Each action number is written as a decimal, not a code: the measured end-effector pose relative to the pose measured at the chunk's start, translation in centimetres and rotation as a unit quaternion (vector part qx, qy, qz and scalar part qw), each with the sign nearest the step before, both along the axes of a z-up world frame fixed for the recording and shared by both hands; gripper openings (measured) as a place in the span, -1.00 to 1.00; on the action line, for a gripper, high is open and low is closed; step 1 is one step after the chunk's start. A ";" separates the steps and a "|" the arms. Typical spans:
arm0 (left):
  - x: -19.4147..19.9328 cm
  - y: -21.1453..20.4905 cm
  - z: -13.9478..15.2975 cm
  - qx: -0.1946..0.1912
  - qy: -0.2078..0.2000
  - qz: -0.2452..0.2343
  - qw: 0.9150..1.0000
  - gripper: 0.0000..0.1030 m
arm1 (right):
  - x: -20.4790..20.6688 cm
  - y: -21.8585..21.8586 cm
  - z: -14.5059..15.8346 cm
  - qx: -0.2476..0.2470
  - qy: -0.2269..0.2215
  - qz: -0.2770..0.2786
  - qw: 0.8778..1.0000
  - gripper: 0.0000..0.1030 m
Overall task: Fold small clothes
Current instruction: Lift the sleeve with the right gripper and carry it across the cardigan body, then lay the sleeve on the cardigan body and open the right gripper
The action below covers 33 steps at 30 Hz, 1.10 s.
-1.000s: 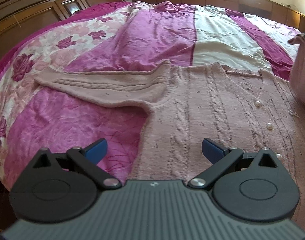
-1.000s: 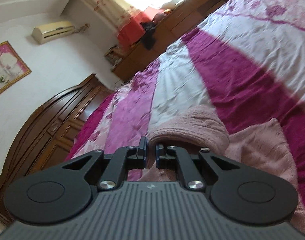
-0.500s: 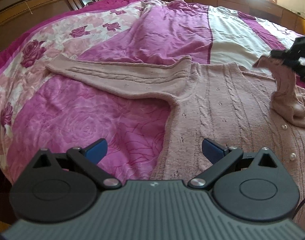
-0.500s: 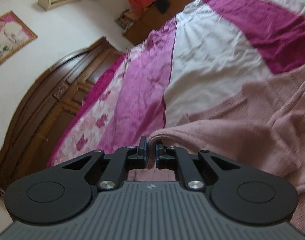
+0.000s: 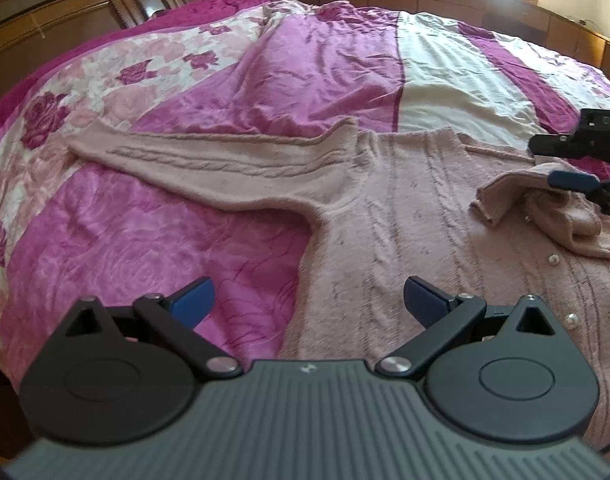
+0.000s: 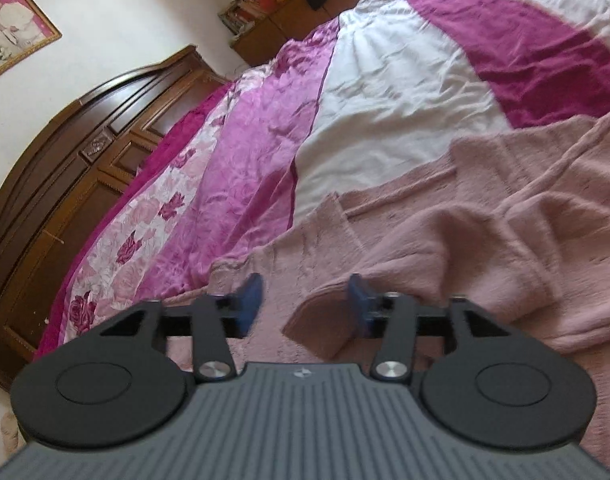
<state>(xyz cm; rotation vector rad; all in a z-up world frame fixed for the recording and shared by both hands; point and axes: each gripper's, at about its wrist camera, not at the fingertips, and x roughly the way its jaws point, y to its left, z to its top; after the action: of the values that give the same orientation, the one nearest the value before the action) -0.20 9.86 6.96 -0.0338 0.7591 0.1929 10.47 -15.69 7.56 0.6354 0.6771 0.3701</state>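
Both tongs spread: right tongs point(image 6: 301, 300) sit over the sleeve point(image 6: 445, 264) folded onto the cardigan point(image 5: 405, 240), left tongs point(image 5: 307, 300) hover at its near hem; I judge the far-left sleeve point(image 5: 209, 164) needs pinching next.

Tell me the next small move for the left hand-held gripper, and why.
Probably reach forward to the outstretched sleeve and grasp near its cuff. The left hand-held gripper is open and empty, that sleeve lies flat out over the bedspread, while the other sleeve is already laid across the cardigan by the open right hand-held gripper.
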 end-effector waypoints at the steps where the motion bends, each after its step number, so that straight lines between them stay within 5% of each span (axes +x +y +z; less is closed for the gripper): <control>1: 0.2 -0.2 0.1 -0.001 -0.001 -0.004 1.000 0.99 | -0.3 -0.6 0.2 -0.002 -0.004 -0.003 1.000 0.27; 8: 2.3 -2.7 0.7 0.000 -0.008 -0.048 0.999 0.99 | -3.1 -5.6 0.3 -0.034 -0.013 -0.048 0.998 0.36; 16: 5.5 -6.4 -0.3 0.048 -0.005 -0.100 0.994 0.99 | -6.4 -11.1 -2.1 -0.005 0.033 -0.095 0.995 0.37; 33: 11.6 -10.2 -2.4 0.120 -0.027 -0.193 0.973 0.98 | -7.7 -14.2 -5.3 0.043 0.080 -0.145 0.985 0.37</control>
<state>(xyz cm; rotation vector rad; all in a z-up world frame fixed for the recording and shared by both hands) 11.44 -0.31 4.55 0.3356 0.6696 -0.0884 2.79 -29.84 2.30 0.8413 0.7117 0.0778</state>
